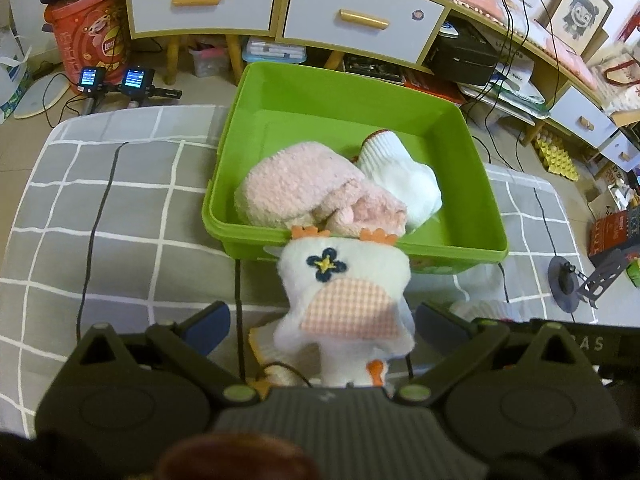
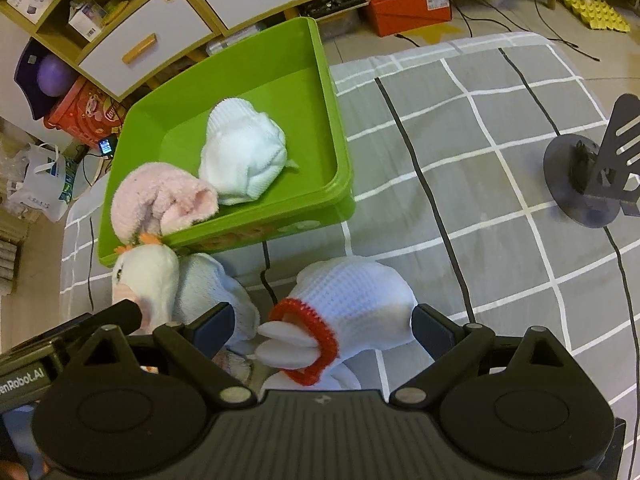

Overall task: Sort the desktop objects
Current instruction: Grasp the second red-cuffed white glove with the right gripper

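A green bin (image 1: pixel 476 168) (image 2: pixel 320 64) sits on the grey checked cloth and holds a pink fuzzy sock bundle (image 1: pixel 296 188) (image 2: pixel 160 196) and a white sock bundle (image 1: pixel 404 176) (image 2: pixel 244 152). A white plush sock with a flower and pink check patch (image 1: pixel 344 292) (image 2: pixel 148 276) lies between my left gripper's (image 1: pixel 322 322) wide-open jaws, just before the bin's near wall. A white sock bundle with a red cuff (image 2: pixel 352 304) lies between my right gripper's (image 2: pixel 322 326) open jaws. Another whitish sock (image 2: pixel 216 292) lies to its left.
A black round stand with a bracket (image 2: pixel 588 184) (image 1: pixel 568 280) stands on the cloth to the right. Black cables (image 2: pixel 424 184) cross the cloth. Behind the bed are white drawers (image 1: pixel 360 12), boxes, a red tin (image 1: pixel 92 36) and floor clutter.
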`<action>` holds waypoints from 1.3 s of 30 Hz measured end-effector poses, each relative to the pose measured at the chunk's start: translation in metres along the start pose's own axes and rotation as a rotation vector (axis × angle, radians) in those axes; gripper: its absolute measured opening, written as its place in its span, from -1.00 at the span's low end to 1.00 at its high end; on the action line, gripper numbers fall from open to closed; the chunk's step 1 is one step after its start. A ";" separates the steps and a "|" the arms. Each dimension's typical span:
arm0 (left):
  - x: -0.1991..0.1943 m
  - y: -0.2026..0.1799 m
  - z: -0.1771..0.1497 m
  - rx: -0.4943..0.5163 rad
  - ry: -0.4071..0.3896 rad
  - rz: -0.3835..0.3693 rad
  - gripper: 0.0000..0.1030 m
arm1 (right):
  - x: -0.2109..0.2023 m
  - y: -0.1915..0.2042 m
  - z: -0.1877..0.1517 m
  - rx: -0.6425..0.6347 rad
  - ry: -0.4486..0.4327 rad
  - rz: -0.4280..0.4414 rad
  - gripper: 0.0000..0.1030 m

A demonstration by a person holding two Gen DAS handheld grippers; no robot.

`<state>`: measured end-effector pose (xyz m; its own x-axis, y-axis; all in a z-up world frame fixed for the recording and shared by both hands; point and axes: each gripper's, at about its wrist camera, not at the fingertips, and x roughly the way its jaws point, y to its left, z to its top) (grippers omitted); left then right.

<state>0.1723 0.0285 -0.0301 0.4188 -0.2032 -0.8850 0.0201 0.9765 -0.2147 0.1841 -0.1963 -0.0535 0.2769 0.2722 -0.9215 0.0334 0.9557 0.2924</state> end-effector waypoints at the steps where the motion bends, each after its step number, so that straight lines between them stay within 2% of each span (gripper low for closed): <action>1: 0.001 -0.001 0.000 0.002 -0.001 0.000 0.99 | 0.001 -0.001 0.000 0.001 0.003 -0.002 0.87; 12: 0.015 0.000 -0.005 -0.007 0.011 0.002 0.95 | 0.015 -0.006 -0.004 0.006 0.030 -0.019 0.87; 22: 0.017 -0.001 -0.006 0.002 0.022 -0.040 0.63 | 0.017 -0.012 -0.006 0.018 0.031 -0.027 0.85; 26: 0.016 -0.002 -0.006 0.009 0.024 -0.051 0.45 | 0.016 -0.012 -0.007 0.018 0.023 -0.010 0.72; 33: 0.013 -0.006 -0.006 0.040 0.013 -0.041 0.33 | 0.014 -0.006 -0.008 -0.017 -0.010 -0.017 0.57; 39: 0.008 -0.009 -0.005 0.058 -0.003 -0.035 0.25 | 0.010 -0.010 -0.007 0.009 -0.027 -0.004 0.49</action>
<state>0.1710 0.0180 -0.0369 0.4194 -0.2372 -0.8763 0.0872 0.9713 -0.2212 0.1799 -0.2027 -0.0671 0.3023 0.2656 -0.9155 0.0429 0.9556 0.2914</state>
